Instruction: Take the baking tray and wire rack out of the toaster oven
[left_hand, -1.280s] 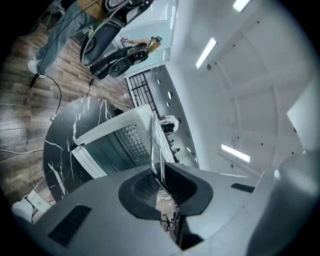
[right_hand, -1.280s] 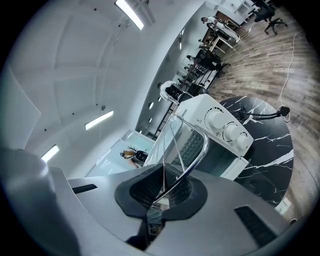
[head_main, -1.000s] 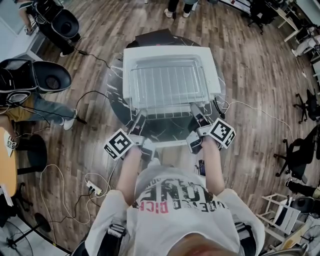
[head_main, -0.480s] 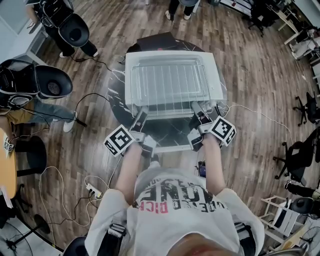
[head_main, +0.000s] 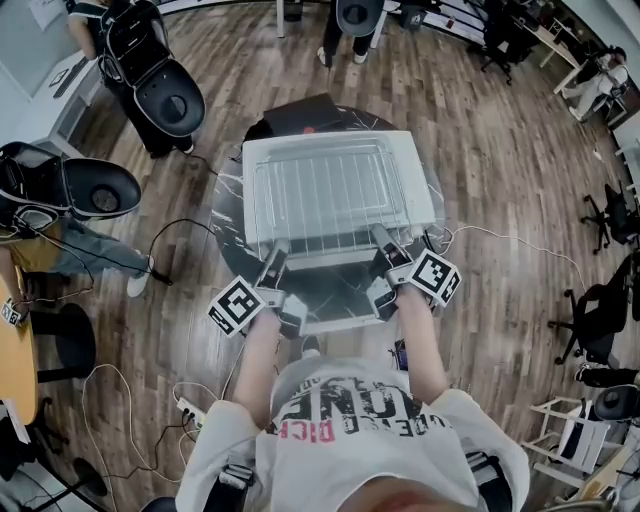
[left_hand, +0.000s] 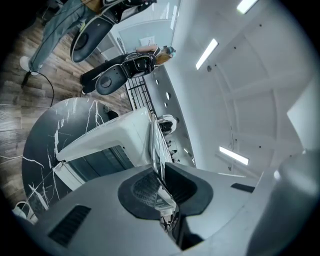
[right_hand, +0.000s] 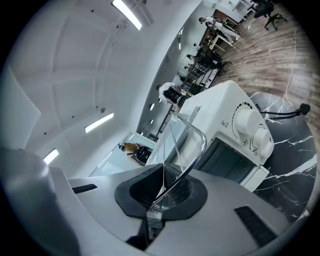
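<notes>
Two grippers work side by side just above the person's forearms at the lower middle of the head view. The left gripper (head_main: 272, 258) is clamped on the near rim of the wire rack (head_main: 325, 185) toward its left corner, and the right gripper (head_main: 383, 242) is closed on the same rim toward its right corner. Each gripper view shows thin metal pinched between dark pads. Gripping both corners probably keeps the wide, light rack level and stops it twisting. Below the jaws the oven's glass door (head_main: 335, 290) hangs open toward the person, which suggests the rack came out that way. The rack now spreads over the white top of the toaster oven (head_main: 420, 185) at the frame's centre, though whether it rests there or hovers just above cannot be told. The baking tray cannot be made out. It may lie under the wires or remain inside, since the cavity is hidden from above and dark in the gripper views. The oven's knobs (right_hand: 250, 127) show only in the right gripper view. Further out, a round dark marble table (head_main: 228, 210) carries the oven, and black chairs (head_main: 100, 190) stand at the left edge
</notes>
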